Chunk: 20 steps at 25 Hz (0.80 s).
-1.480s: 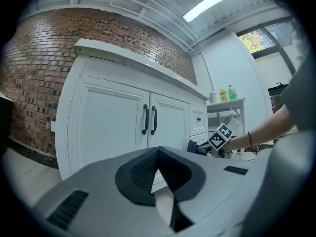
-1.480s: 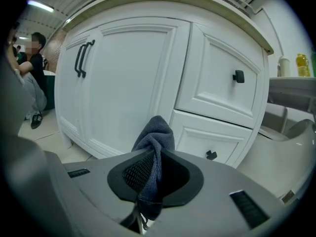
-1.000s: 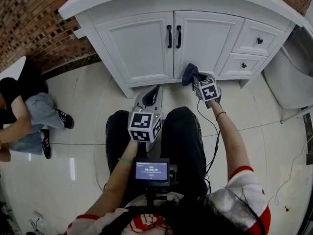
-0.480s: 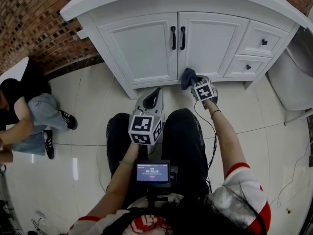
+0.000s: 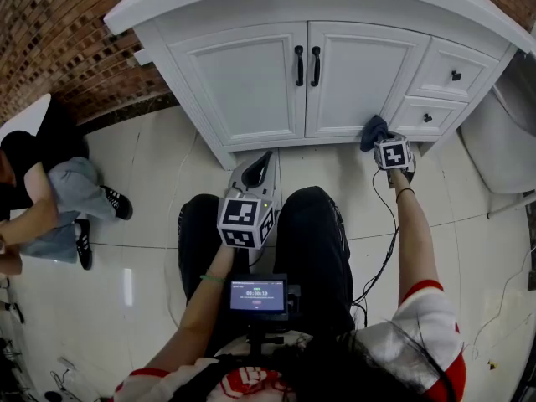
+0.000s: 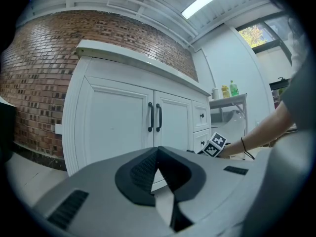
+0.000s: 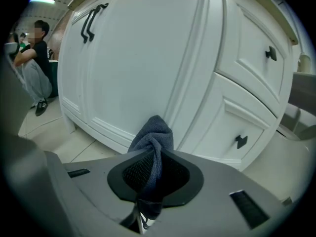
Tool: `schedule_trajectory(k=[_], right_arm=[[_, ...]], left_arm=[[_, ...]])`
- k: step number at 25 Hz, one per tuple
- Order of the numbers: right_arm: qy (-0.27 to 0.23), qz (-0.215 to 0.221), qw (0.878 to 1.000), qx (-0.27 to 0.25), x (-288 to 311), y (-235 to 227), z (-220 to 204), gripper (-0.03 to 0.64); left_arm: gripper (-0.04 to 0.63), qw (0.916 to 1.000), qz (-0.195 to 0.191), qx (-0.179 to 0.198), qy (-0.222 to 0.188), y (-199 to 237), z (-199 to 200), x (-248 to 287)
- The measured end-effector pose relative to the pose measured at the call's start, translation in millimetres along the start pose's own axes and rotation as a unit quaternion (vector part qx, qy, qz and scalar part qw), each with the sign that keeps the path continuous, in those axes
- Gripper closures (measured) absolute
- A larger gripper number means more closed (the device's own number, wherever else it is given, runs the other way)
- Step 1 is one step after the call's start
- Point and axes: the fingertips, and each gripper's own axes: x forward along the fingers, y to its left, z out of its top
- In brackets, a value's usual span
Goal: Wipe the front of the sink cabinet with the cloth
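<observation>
Slid right along cabinet [image 5: 293,7] base, from under doors [image 5: 251,82] to beneath lower drawer [image 5: 425,117].
Grasping cloth [image 7: 154,137] in right hand-held gripper [image 7: 149,179], bunched against cabinet front, contact spot hidden behind folds; holding left hand-held gripper [image 6: 158,157] clenched and empty over lap [image 5: 311,233].

Right arm outstretched, grey right gripper [image 5: 381,142] clamped on dark blue cloth [image 5: 371,129]; grey left gripper [image 5: 259,166], jaws together, low between knees.

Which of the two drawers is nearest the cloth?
The lower drawer, level with the cloth and just right of it; the upper drawer sits higher, farther away.
</observation>
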Motion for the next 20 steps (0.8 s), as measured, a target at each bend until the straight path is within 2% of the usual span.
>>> schedule_trajectory(k=[5, 11, 16, 20], right_arm=[[0.000, -0.025, 0.999, 0.039, -19, -31, -4, 0.563], [-0.100, 0.022, 0.991, 0.083, -70, -6, 38, 0.564], [-0.204, 0.060, 0.971, 0.113, -146, 29, 99, 0.565], [-0.286, 0.094, 0.946, 0.117, -215, 60, 160, 0.565]], left_arm=[[0.572, 1.0000, 0.004, -0.001, -0.003, 2, 5, -1], [0.572, 0.9999, 0.001, 0.003, -0.015, -3, 17, -8], [0.572, 0.9996, 0.006, 0.001, -0.029, -2, 31, -27], [0.572, 0.9988, 0.014, -0.005, -0.047, 0, 45, -47]])
